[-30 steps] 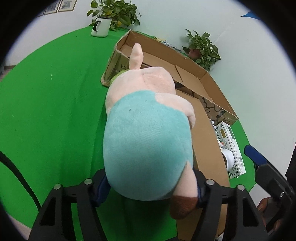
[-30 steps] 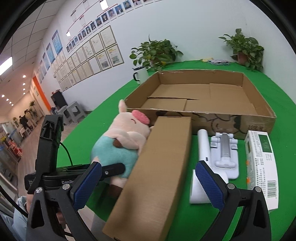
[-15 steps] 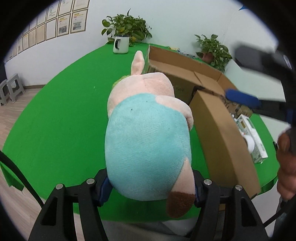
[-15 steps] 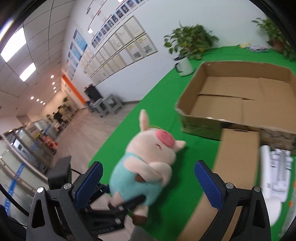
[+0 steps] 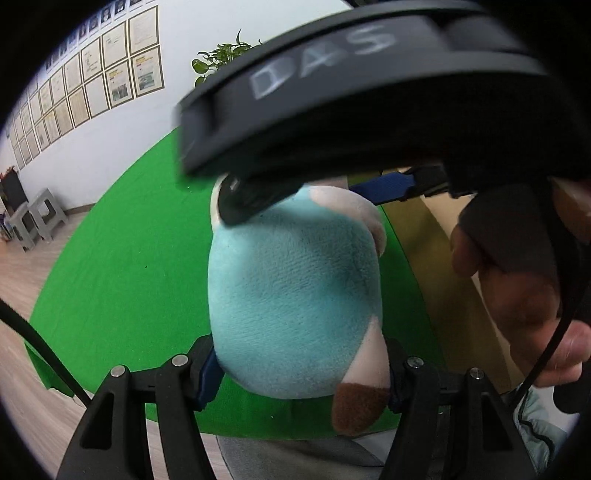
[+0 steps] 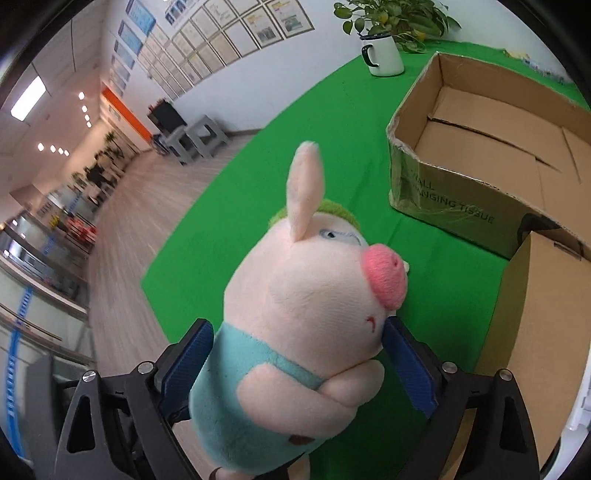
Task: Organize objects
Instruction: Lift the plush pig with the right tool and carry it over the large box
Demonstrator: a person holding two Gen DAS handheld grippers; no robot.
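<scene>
The left gripper [image 5: 301,363] is clamped on the turquoise lower body of a plush pig [image 5: 295,314], its blue pads pressed into the fabric on both sides; one brown-tipped foot pokes out beside the right pad. The right gripper [image 6: 295,363] reaches over from above, and its jaws are closing with the pig's upper body between them; the right pad [image 6: 408,369] sits at the pig's cheek, but whether either pad presses in yet cannot be told. In the left wrist view the right gripper's dark body [image 5: 369,85] fills the top of the picture, blurred, and hides the pig's head; pale lettering on it seems to read "DAS". A hand [image 5: 517,288] holding it is cut off at the right edge. The pig is held up over the near edge of a green table [image 6: 295,110], facing right, with a pink snout, one upright ear and a green tuft. To its right lies a closed cardboard carton [image 6: 535,332], partly out of frame. Behind that stands an open box [image 6: 443,199], empty as far as it shows, with partly hidden print ending "ANGING TISSUE". A white mug [image 6: 384,55] with a plant stands at the far edge. Framed sheets [image 6: 236,33] on the wall are too small to read.
</scene>
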